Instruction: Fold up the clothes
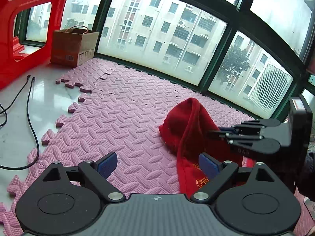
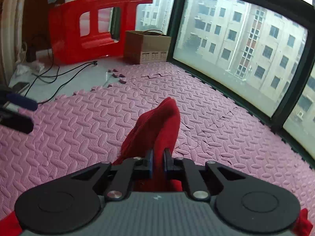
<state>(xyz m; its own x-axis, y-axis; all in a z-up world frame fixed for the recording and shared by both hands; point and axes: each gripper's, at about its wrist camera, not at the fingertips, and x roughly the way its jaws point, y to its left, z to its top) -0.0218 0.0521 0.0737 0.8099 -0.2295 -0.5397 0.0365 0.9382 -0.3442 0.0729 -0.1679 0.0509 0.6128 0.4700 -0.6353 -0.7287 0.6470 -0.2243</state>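
A red garment with gold embroidery near its hem is lifted off the pink foam mat and hangs in a peak. My right gripper is shut on a fold of the red garment, which drapes forward from its jaws. It also shows in the left wrist view, pinching the cloth from the right. My left gripper is open and empty just above the mat, its right pad close against the garment's hanging edge. Its fingertips show at the left edge of the right wrist view.
A red plastic stool lies on its side at the far left, beside a brown cardboard box. Black cables trail over the pale floor left of the mat. Large windows run along the mat's far edge.
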